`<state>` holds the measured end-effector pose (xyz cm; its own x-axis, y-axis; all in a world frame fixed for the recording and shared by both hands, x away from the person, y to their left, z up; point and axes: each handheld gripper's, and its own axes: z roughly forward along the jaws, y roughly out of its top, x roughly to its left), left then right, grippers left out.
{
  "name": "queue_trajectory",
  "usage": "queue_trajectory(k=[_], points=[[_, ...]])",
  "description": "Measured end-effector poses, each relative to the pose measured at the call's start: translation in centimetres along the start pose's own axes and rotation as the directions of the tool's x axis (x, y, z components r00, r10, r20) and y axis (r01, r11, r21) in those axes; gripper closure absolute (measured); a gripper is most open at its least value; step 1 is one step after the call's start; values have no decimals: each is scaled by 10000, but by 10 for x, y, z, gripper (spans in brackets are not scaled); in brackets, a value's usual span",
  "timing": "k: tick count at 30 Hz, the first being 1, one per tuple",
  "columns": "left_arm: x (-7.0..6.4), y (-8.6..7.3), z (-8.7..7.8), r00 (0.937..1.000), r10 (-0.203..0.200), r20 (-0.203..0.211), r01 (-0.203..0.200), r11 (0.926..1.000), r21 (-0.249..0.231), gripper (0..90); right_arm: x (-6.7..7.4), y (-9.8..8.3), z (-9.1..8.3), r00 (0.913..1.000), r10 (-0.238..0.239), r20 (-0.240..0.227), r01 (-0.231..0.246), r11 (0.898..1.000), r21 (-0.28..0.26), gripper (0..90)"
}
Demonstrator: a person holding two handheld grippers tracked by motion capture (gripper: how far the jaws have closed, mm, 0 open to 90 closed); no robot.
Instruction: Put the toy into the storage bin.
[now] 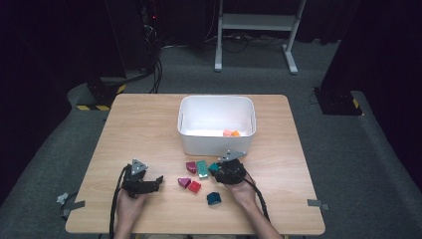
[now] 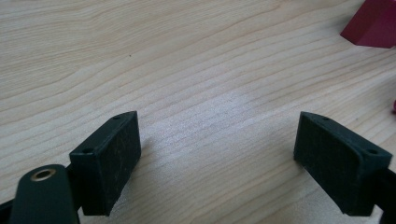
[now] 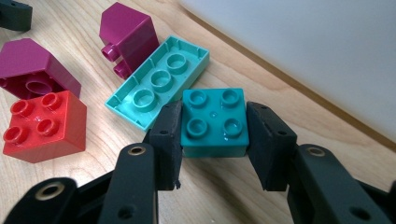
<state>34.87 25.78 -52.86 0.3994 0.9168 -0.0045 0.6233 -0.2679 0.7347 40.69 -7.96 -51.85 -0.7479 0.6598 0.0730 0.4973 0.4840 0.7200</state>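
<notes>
The right gripper [image 3: 214, 140] pinches a small teal square plastic brick [image 3: 214, 122] between its two pads, on the wooden table [image 1: 144, 124] just in front of the white plastic tub [image 1: 217, 124]. The left gripper [image 2: 219, 163] rests spread wide near the front edge, holding nothing.

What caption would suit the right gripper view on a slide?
The right gripper clamps a teal four-stud brick on the table, beside an upturned light-teal brick and a red one.
</notes>
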Motion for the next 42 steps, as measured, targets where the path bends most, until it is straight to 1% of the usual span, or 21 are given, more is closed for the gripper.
queue_trajectory(k=[4, 7, 12, 15, 17, 22, 30, 32, 33, 36, 42], points=[[0, 0, 0, 10000, 1, -1, -1, 10000, 0, 150, 0, 0, -2, 9999, 1, 106, 0, 10000, -20, 587], [0, 0, 0, 10000, -2, 0, 2, 10000, 0, 150, -2, -1, -7, 9999, 11, 142, -9, 9999, -145, 588], [0, 0, 0, 10000, 1, 0, -1, 10000, 3, 150, -5, -1, -17, 9999, 36, 149, -32, 9996, -272, 589], [0, 0, 0, 10000, 2, -2, -2, 10000, 3, 150, -8, -1, -24, 9998, 174, 137, -168, 9991, -399, 589], [0, 0, 0, 10000, 0, 1, 0, 10000, -1, 150, -10, -2, -28, 9997, 247, 55, -244, 9985, -499, 589], [0, 0, 0, 10000, -5, 3, 5, 10000, -11, 150, -12, -2, -38, 9997, 250, -78, -253, 9985, -487, 589], [0, 0, 0, 10000, -2, 3, 2, 10000, -10, 150, -17, 2, -60, 9993, 321, -203, -337, 9959, -841, 589], [0, 0, 0, 10000, -4, 3, 4, 10000, -10, 150, -19, 3, -64, 9993, 305, -210, -322, 9956, -877, 589], [0, 0, 0, 10000, -4, 3, 4, 10000, -9, 150, -19, 4, -65, 9990, 369, -245, -388, 9958, -829, 589], [0, 0, 0, 10000, -3, 4, 3, 10000, -9, 150, -21, 6, -70, 9992, 310, -258, -331, 9960, -833, 589], [0, 0, 0, 10000, -9, 7, 9, 10000, -9, 150, -22, 10, -80, 9988, 370, -322, -403, 9934, -1071, 589]])
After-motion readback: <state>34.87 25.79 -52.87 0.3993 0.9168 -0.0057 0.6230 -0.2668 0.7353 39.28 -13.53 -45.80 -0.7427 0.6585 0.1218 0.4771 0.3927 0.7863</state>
